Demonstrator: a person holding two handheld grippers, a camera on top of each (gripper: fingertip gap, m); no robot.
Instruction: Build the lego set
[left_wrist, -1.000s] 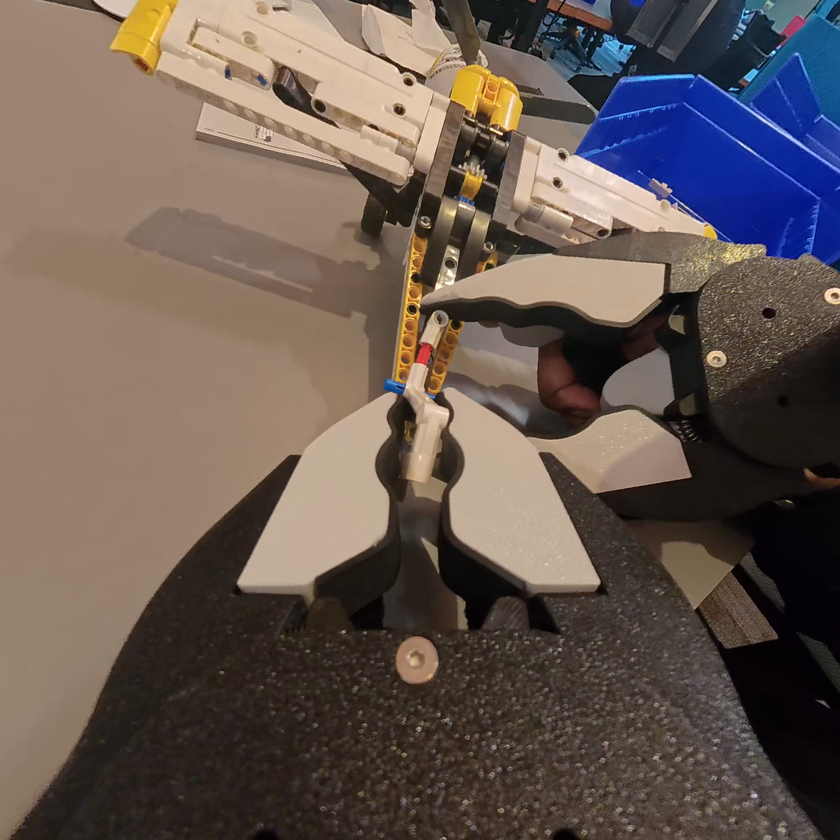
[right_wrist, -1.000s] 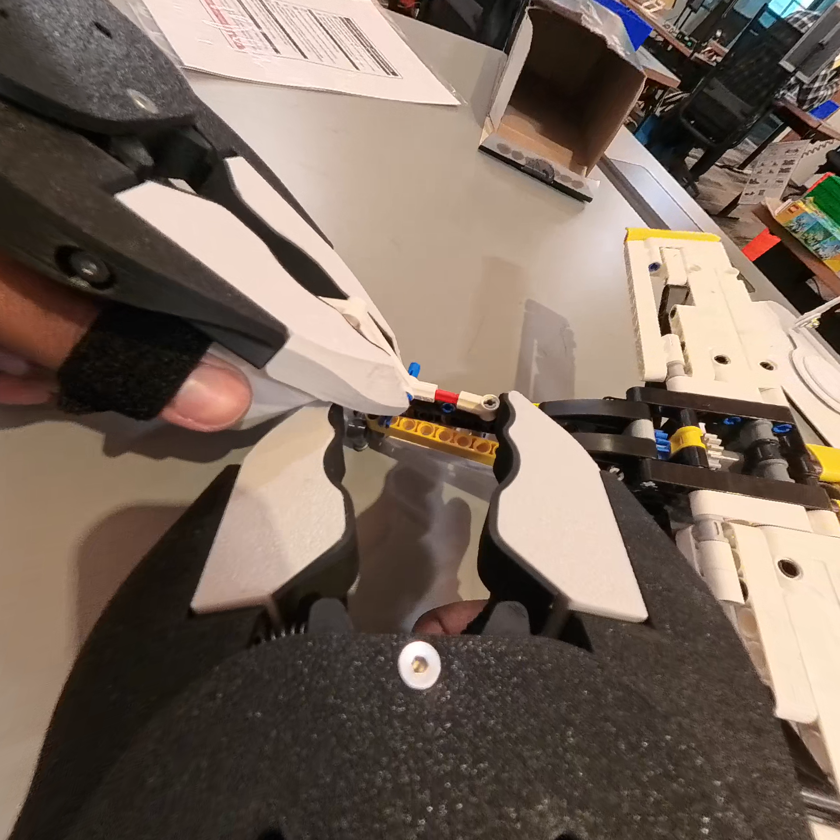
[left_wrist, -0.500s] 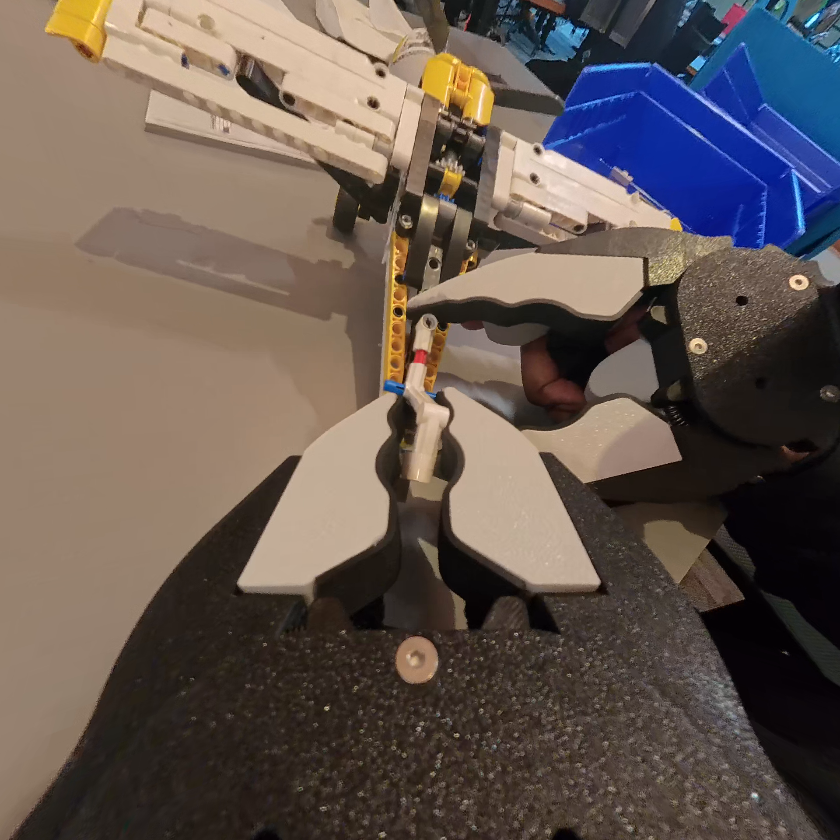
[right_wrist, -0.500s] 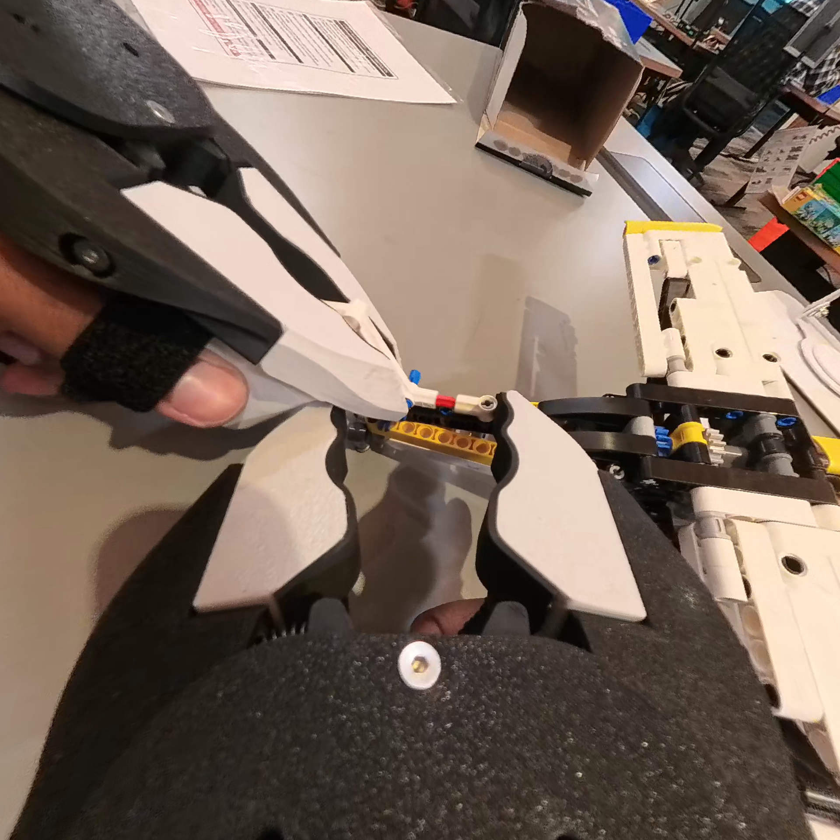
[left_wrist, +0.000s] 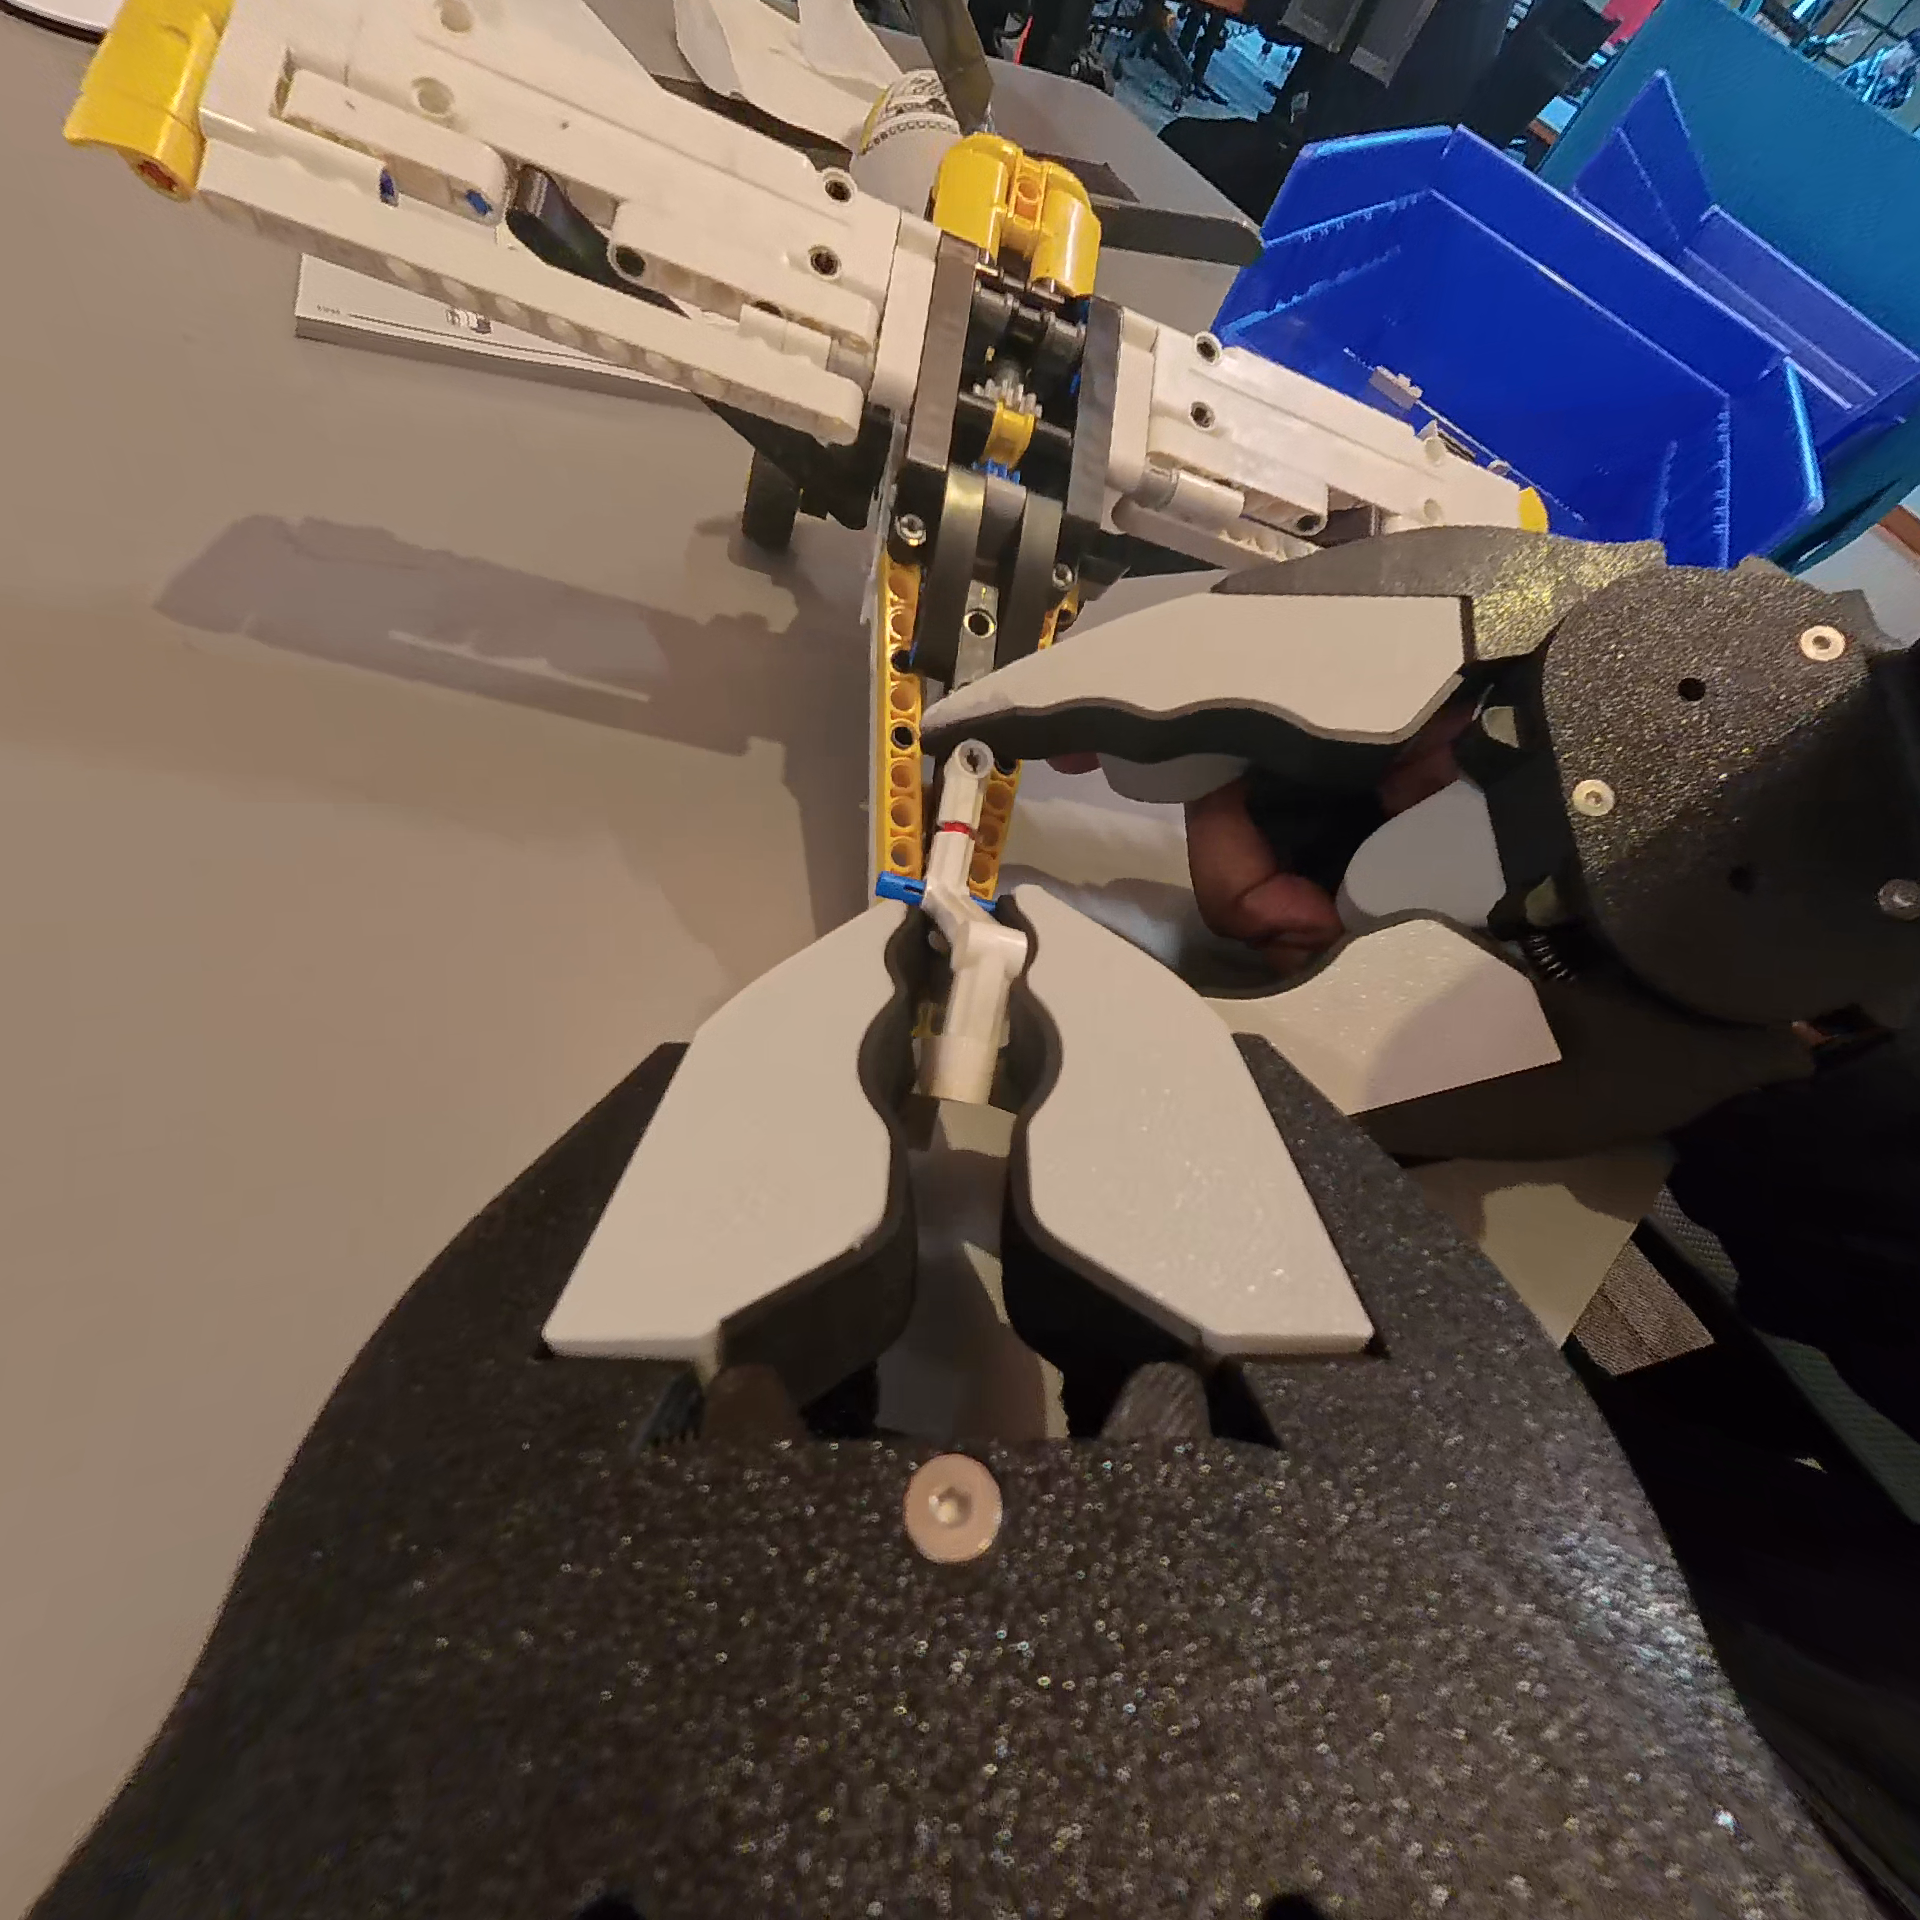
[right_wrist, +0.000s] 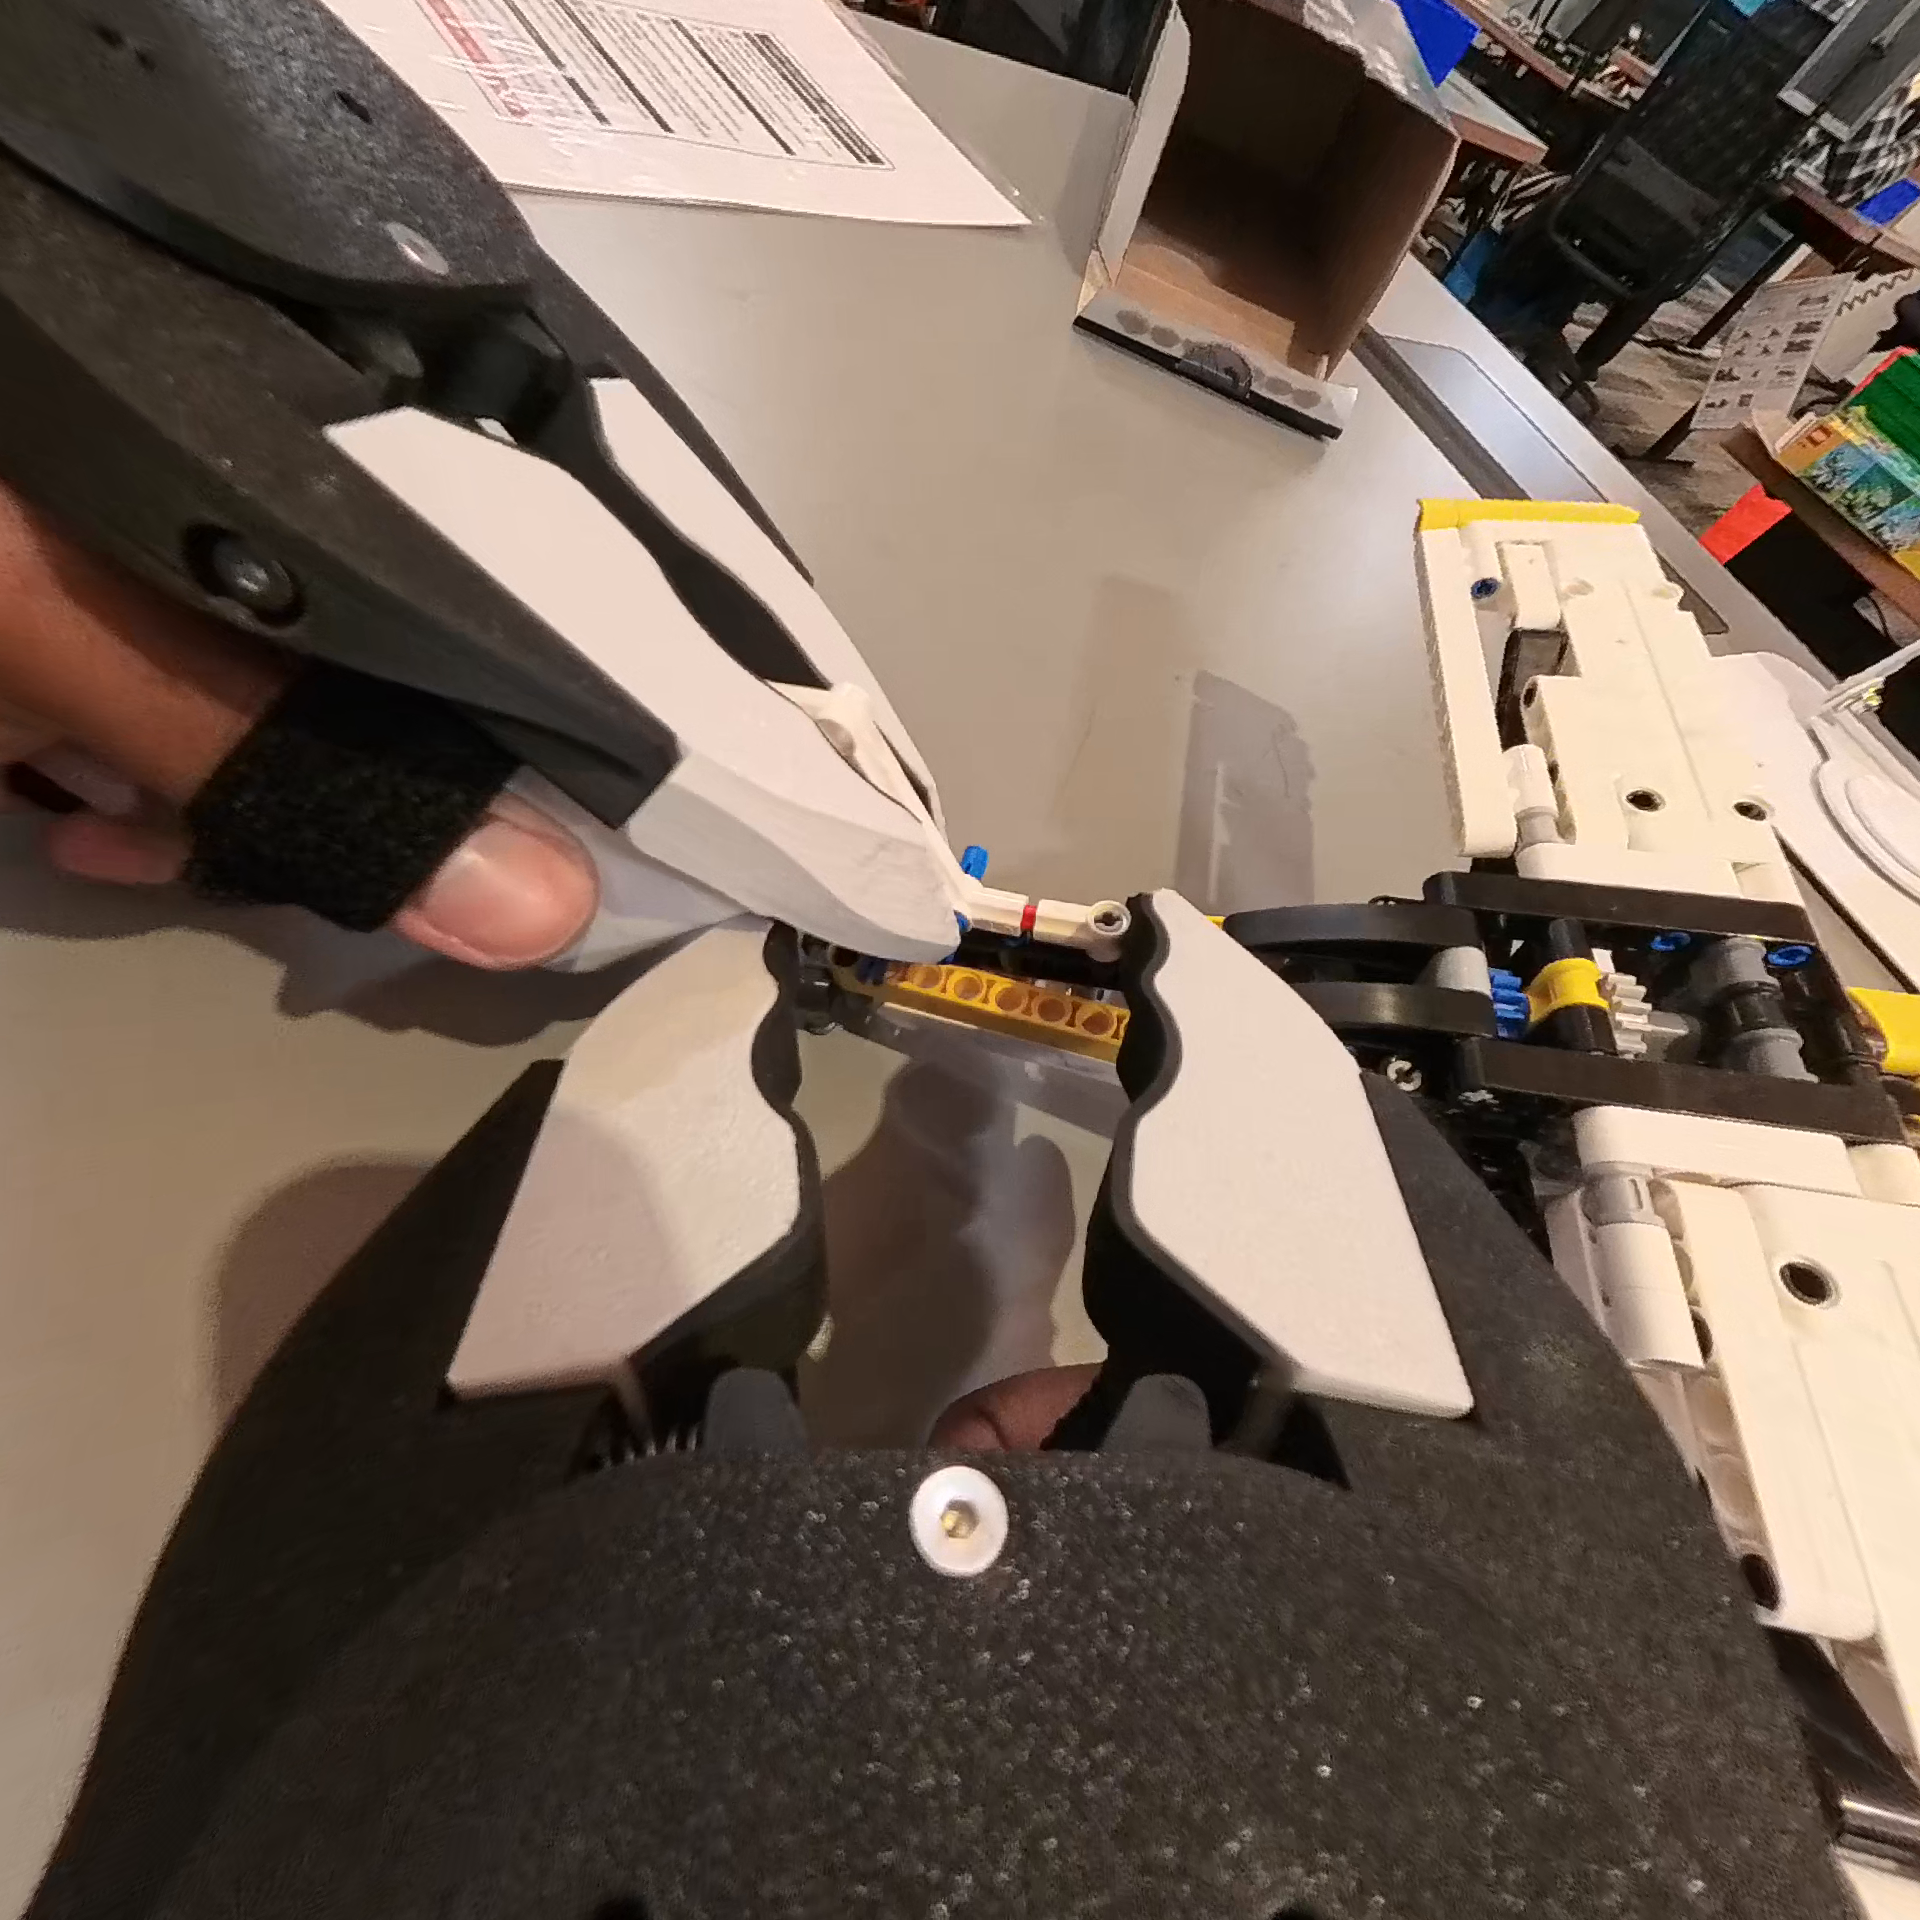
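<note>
My left gripper (left_wrist: 961, 914) pinches a white angled plastic connector rod (left_wrist: 966, 971). My right gripper (right_wrist: 961, 940) stands wide, straddling the rod's far end beside the yellow holed beam (right_wrist: 997, 1003) of the white brick-built model (left_wrist: 582, 239).

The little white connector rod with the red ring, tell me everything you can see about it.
The white connector rod looks like plastic, slim and jointed, with a thin red ring midway and a round eyelet at its far end. The left gripper clamps its thicker elbow end. It lies over the yellow holed beam, its eyelet next to the right gripper's finger.
</note>
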